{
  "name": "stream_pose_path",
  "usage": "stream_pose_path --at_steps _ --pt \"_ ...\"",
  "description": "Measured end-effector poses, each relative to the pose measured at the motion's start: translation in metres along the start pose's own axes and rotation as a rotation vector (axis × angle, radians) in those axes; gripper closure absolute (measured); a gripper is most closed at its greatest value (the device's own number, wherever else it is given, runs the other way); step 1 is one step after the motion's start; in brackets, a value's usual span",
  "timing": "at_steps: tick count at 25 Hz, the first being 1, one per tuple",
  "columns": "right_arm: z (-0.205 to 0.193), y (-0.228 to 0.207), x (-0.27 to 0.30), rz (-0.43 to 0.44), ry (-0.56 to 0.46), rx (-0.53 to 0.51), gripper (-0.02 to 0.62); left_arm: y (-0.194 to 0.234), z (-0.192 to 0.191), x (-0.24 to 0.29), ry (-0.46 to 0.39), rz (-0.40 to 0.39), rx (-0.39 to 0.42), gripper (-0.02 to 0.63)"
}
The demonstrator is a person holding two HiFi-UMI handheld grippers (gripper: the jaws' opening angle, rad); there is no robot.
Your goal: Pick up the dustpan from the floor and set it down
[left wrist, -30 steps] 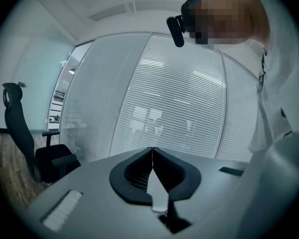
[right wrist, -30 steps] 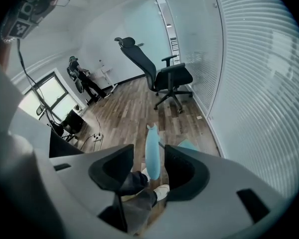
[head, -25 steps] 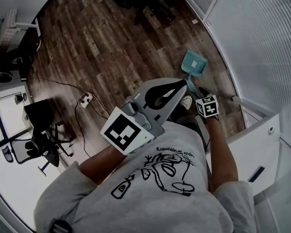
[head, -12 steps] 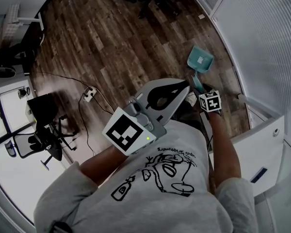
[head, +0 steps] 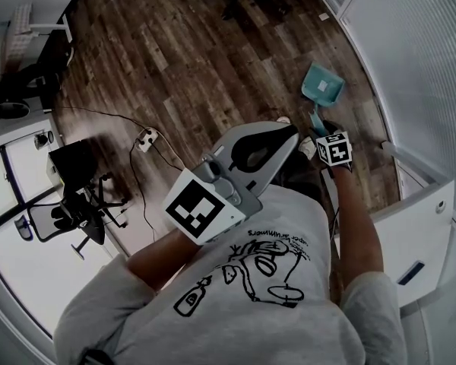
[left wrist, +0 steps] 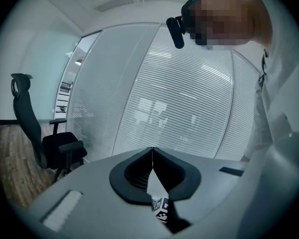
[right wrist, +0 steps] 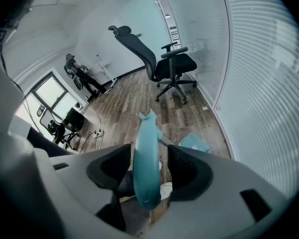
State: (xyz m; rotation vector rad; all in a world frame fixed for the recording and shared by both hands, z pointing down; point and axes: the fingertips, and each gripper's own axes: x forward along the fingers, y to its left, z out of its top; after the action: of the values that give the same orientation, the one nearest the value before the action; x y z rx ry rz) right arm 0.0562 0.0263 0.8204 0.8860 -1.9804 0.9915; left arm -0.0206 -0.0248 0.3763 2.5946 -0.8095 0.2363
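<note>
**Head view and both gripper views: dustpan on the floor, handle between parted jaws**

Located the dustpan (teal, pale label on its scoop) lying on the wood floor, close beside the wall of blinds. Noted its handle slanting back from the scoop toward the right gripper, with the marker cube just behind. Logged one white shoe just beside the near end of the handle.

Checked the right gripper view. Found the jaws standing wide, having just been opening. Found the handle running lengthwise between them, with a thin gap showing on either side (neither pad pressing on it). Saw the scoop down on the floor past the right-hand jaw, and an office chair farther off by the blinds.

Checked the left gripper view. Found the left gripper closed, tips meeting along one line, nothing between them, aimed at the blinds. Confirmed in the head view: held up in front of the person's grey shirt, well apart from the dustpan.

Also logged a power strip with its cable on the floor to the left, well apart from the dustpan.
</note>
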Motion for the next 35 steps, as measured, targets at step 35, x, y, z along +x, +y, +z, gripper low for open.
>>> stream_pose_path --at_steps 35 --pt "0.038 -0.006 -0.036 -0.073 -0.079 -0.084 0.499 0.0 0.028 0.009 -0.064 -0.012 0.01 0.604"
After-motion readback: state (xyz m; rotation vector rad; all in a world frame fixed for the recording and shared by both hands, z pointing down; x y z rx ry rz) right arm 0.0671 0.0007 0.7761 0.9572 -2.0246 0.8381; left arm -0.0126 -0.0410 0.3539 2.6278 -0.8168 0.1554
